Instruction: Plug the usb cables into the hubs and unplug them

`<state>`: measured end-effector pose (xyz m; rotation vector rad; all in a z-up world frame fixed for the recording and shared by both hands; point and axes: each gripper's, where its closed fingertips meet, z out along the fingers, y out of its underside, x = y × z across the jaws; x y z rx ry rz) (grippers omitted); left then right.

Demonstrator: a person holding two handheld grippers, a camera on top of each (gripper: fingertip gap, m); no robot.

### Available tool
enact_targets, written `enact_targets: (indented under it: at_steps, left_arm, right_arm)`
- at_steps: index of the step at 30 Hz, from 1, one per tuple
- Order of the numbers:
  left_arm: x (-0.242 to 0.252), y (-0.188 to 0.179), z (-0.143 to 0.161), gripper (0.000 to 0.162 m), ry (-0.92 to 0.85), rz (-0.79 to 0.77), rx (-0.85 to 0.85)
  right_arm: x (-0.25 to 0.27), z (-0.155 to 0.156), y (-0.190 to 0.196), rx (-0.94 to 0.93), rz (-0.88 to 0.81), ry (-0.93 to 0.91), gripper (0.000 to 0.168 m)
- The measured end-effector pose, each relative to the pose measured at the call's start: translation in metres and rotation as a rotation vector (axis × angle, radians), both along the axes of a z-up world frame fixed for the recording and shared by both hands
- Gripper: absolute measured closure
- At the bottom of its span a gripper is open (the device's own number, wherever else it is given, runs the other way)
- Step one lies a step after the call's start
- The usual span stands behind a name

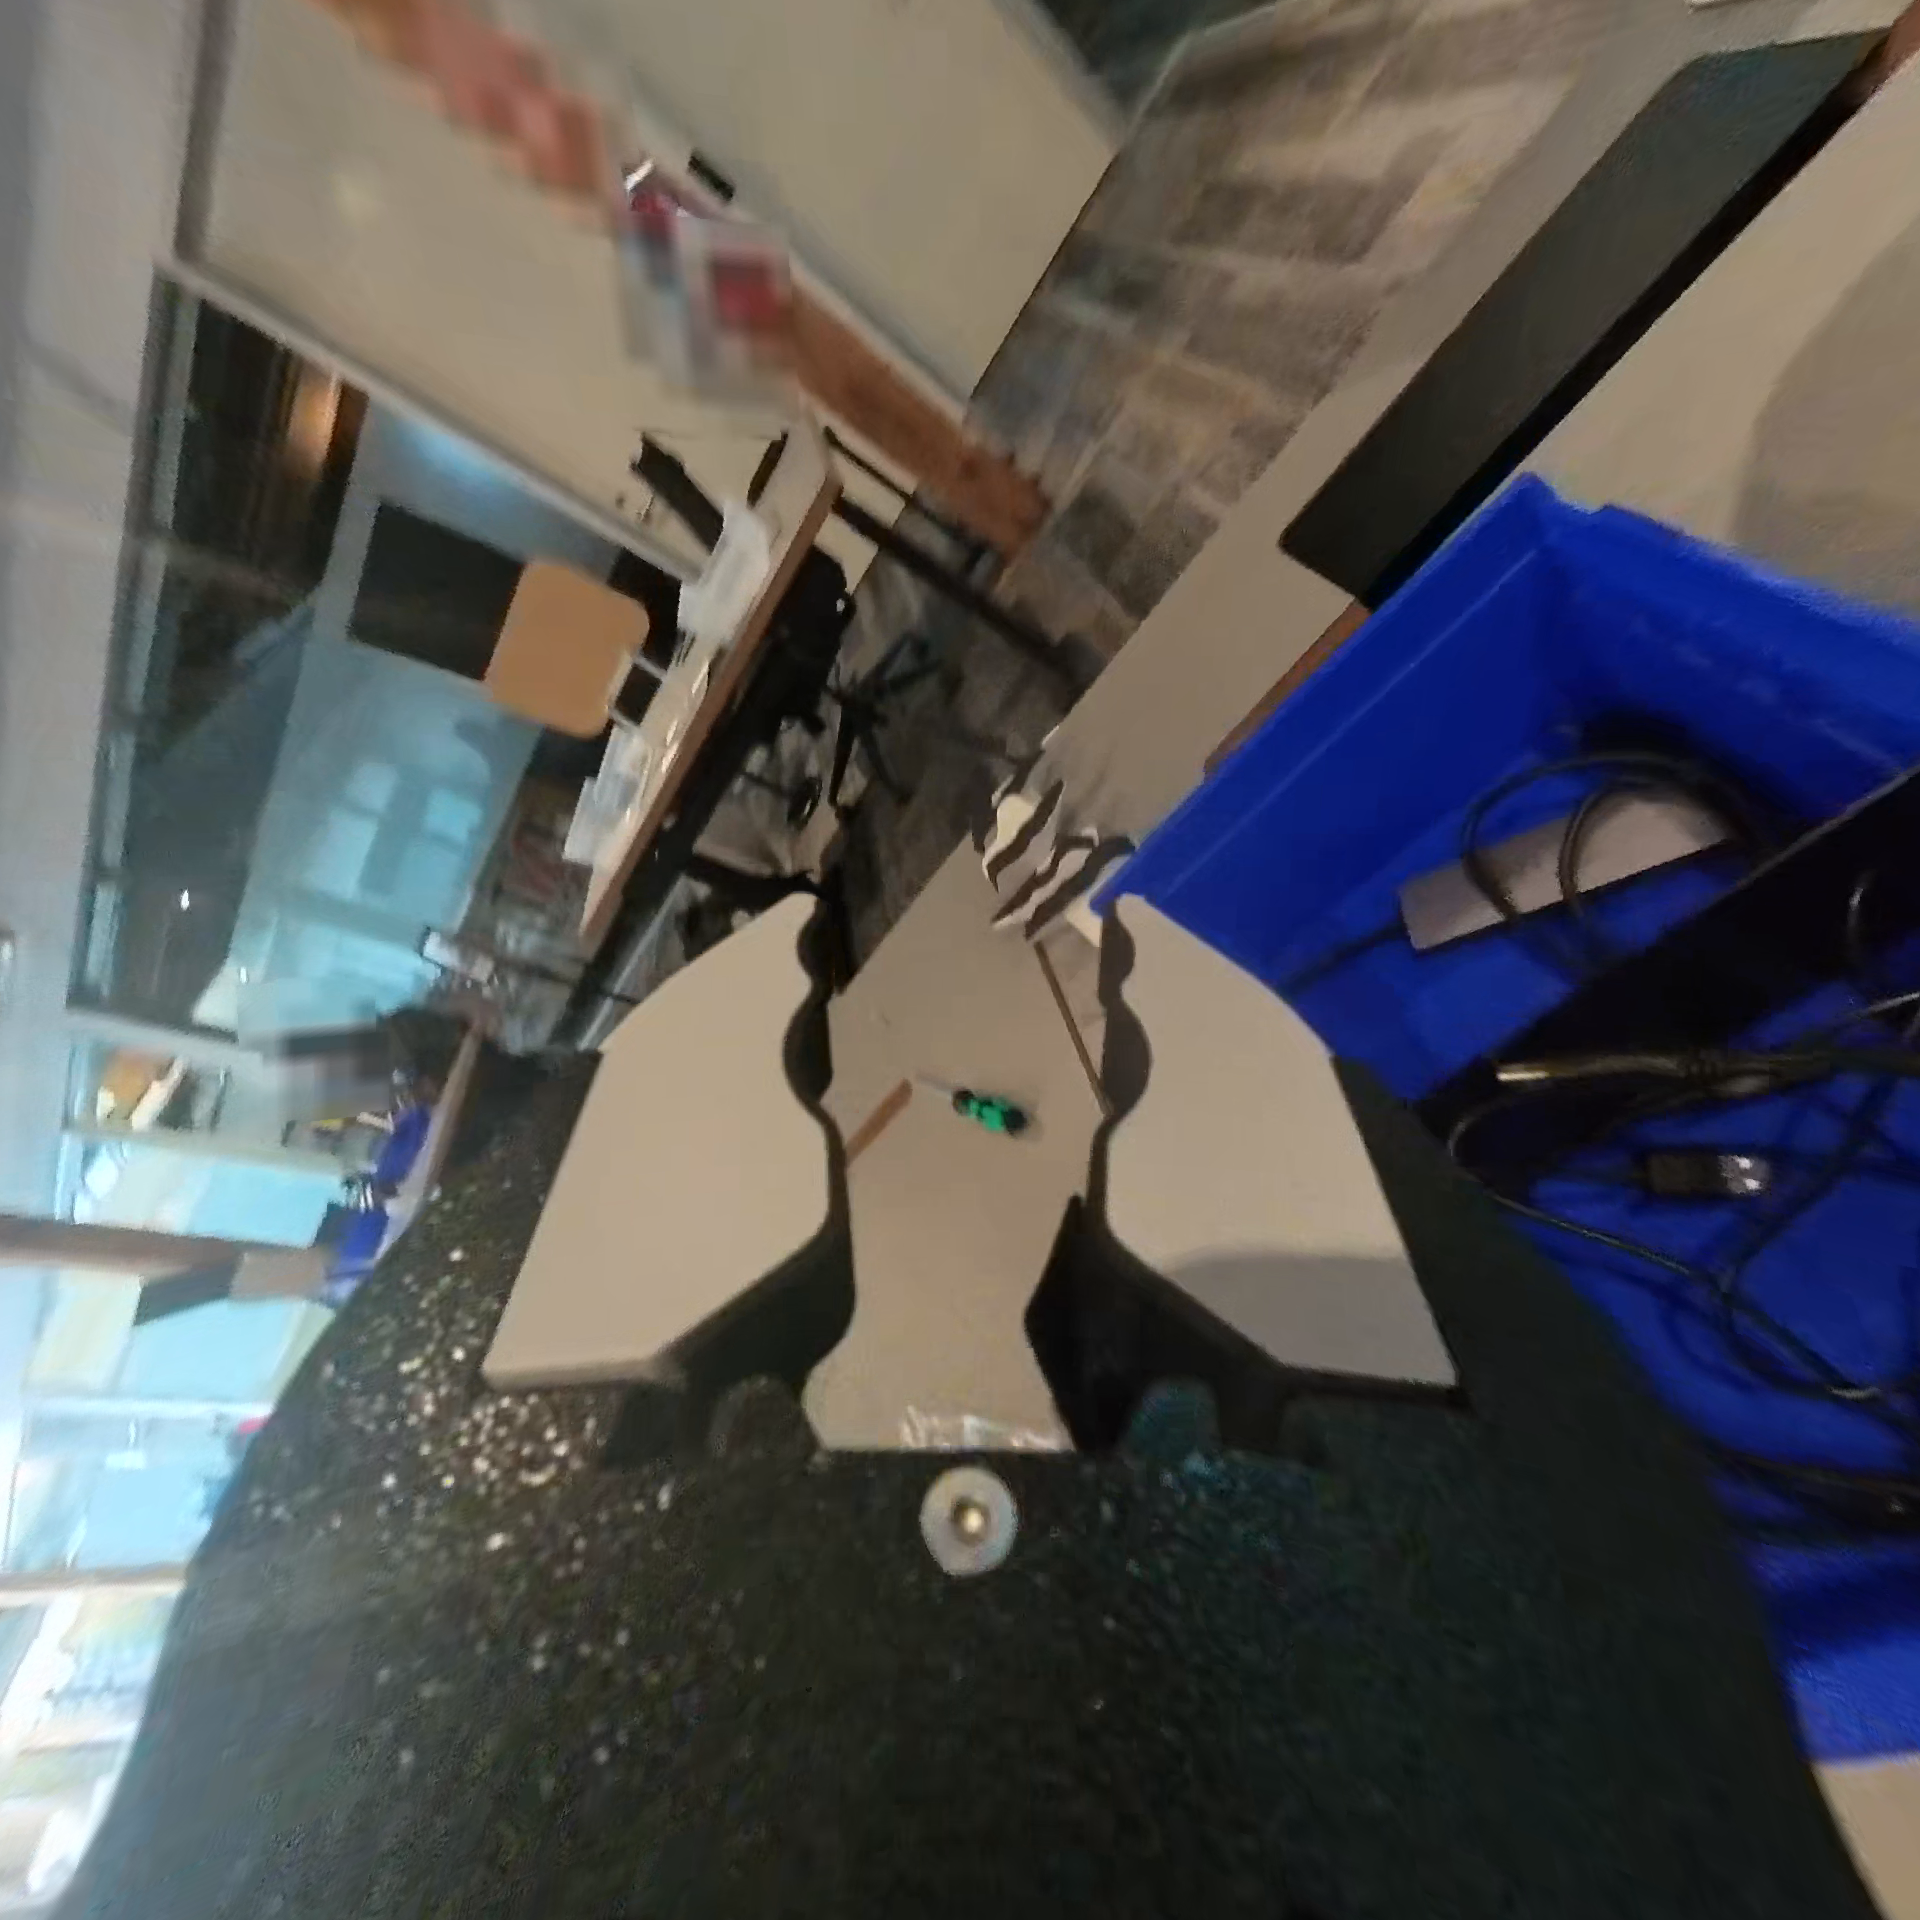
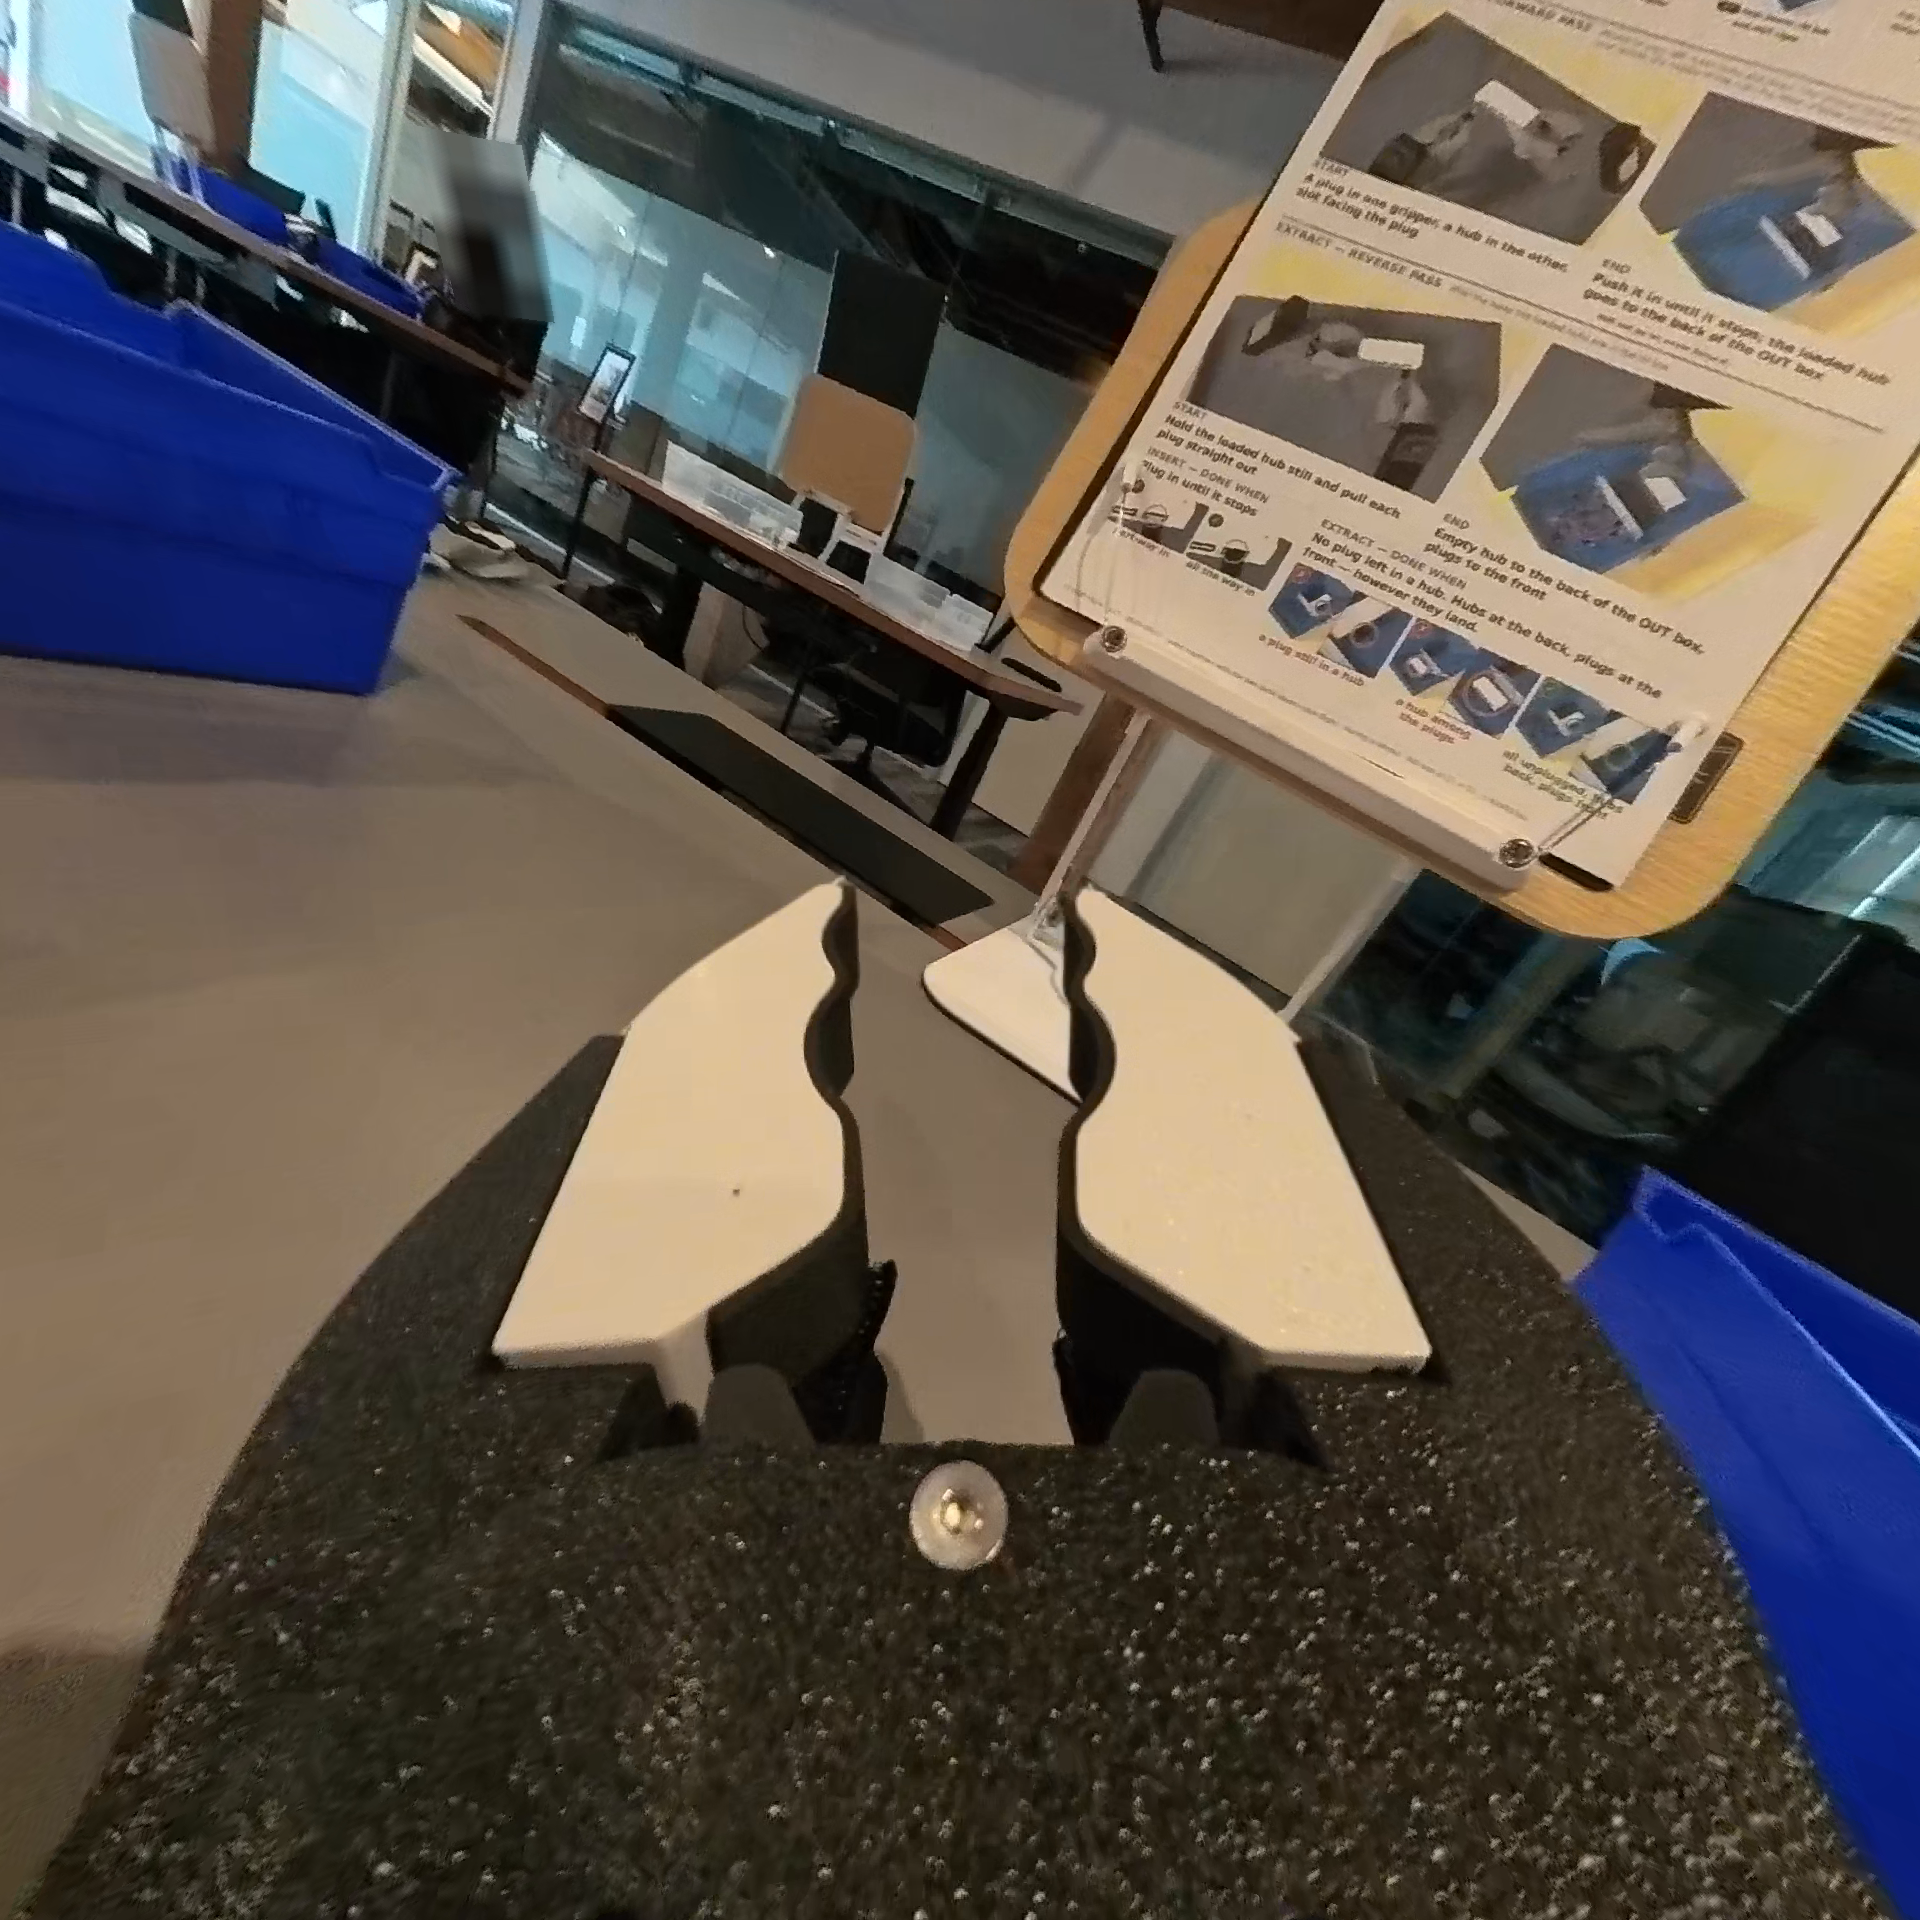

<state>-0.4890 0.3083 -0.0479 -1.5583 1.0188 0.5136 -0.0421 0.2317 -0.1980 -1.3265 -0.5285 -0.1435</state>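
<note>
The left gripper [image 1: 961,935] is tipped hard over, so the whole room leans in its view. Its two pale fingers [image 1: 665,1164] stand spread apart with nothing between them, only grey table [image 1: 935,1278] showing through the gap. In that gap, lower centre of the frame, lies a small screwdriver with a green and black handle [image 1: 987,1110], and just beyond the fingertips sits a black-and-white striped block [image 1: 1039,862], too blurred for me to say what it is.

At the right of that frame is the blue bin [image 1: 1455,748], beside the right-hand finger. Inside it the usb cables [image 1: 1683,1070] lie in loose black loops, one dark plug [image 1: 1704,1174] resting on the blue floor at the right edge. A grey hub [image 1: 1621,842] lies deeper in, toward the upper right of the bin, with a cable curling over it (a black divider or bar crosses the bin in front of it). Neither gripper touches any of this.

The right gripper [image 2: 961,925] is level over the same grey table [image 2: 260,935], its white fingers [image 2: 707,1174] likewise parted and holding nothing. Past the tips, at centre, is the white foot [image 2: 987,987] of a stand that carries an instruction card [image 2: 1507,364] on a wooden board filling the upper right of the frame. Blue bins [image 2: 208,499] are stacked at the left edge, and the rim of another blue bin [image 2: 1766,1403] cuts into the lower right.
</note>
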Motion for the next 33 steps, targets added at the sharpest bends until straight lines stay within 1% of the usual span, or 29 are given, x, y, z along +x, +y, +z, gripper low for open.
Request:
enact_targets:
  at_steps: [2, 4, 5, 7, 8, 9, 10, 12, 14, 16, 19, 21, 24, 26, 28, 30, 33]
  left_arm:
    - [0.008, 0.010, 0.001, 0.112, 0.028, -0.027, 0.006]
    - [0.008, 0.022, 0.000, 0.116, 0.032, -0.008, 0.030]
    - [0.000, 0.028, -0.002, 0.121, 0.011, 0.048, 0.041]
    - [-0.024, 0.037, -0.010, 0.125, -0.099, 0.193, 0.054]
    - [-0.028, 0.040, -0.016, 0.131, -0.154, 0.184, 0.067]
    - [-0.024, 0.044, -0.022, 0.139, -0.186, 0.127, 0.057]
    - [-0.022, 0.047, -0.032, 0.140, -0.200, 0.084, 0.006]
    - [-0.026, 0.052, -0.052, 0.140, -0.190, 0.082, -0.087]
    - [-0.025, 0.053, -0.071, 0.144, -0.116, 0.055, -0.161]
    - [-0.016, 0.053, -0.091, 0.144, -0.008, 0.000, -0.224]
    - [0.001, 0.055, -0.117, 0.138, 0.174, -0.072, -0.269]
    - [0.000, 0.065, -0.131, 0.136, 0.310, -0.029, -0.265]
    - [-0.012, 0.079, -0.147, 0.136, 0.483, 0.095, -0.270]
    - [-0.015, 0.081, -0.158, 0.136, 0.542, 0.116, -0.298]
    - [-0.016, 0.083, -0.162, 0.138, 0.573, 0.130, -0.305]
    - [-0.014, 0.082, -0.161, 0.139, 0.567, 0.116, -0.301]
    - [-0.006, 0.083, -0.156, 0.148, 0.524, 0.087, -0.272]
  right_arm:
    - [0.000, -0.001, 0.001, 0.004, -0.009, -0.020, 0.131]
    - [0.000, -0.002, 0.002, 0.005, -0.023, -0.045, 0.131]
    - [0.000, -0.002, 0.002, 0.007, -0.035, -0.058, 0.134]
    - [0.003, -0.002, 0.004, 0.017, -0.079, -0.087, 0.143]
    - [0.005, -0.002, 0.004, 0.021, -0.104, -0.103, 0.146]
    - [0.007, -0.002, 0.005, 0.023, -0.126, -0.102, 0.151]
    - [0.008, -0.001, 0.005, 0.022, -0.133, -0.084, 0.153]
    - [0.007, -0.001, 0.005, 0.014, -0.114, -0.049, 0.153]
    - [0.012, -0.001, 0.007, 0.009, -0.139, -0.037, 0.153]
    - [0.016, -0.001, 0.008, 0.005, -0.159, -0.033, 0.153]
    - [0.020, 0.000, 0.009, 0.008, -0.176, -0.033, 0.153]
    - [0.020, 0.000, 0.008, 0.010, -0.175, -0.033, 0.153]
    - [0.019, 0.000, 0.008, 0.012, -0.167, -0.034, 0.153]
    - [0.018, 0.000, 0.007, 0.012, -0.158, -0.030, 0.153]
    - [0.017, 0.000, 0.007, 0.011, -0.150, -0.023, 0.154]
    - [0.018, 0.000, 0.007, 0.009, -0.144, -0.016, 0.154]
    - [0.017, 0.000, 0.007, 0.006, -0.138, -0.010, 0.154]
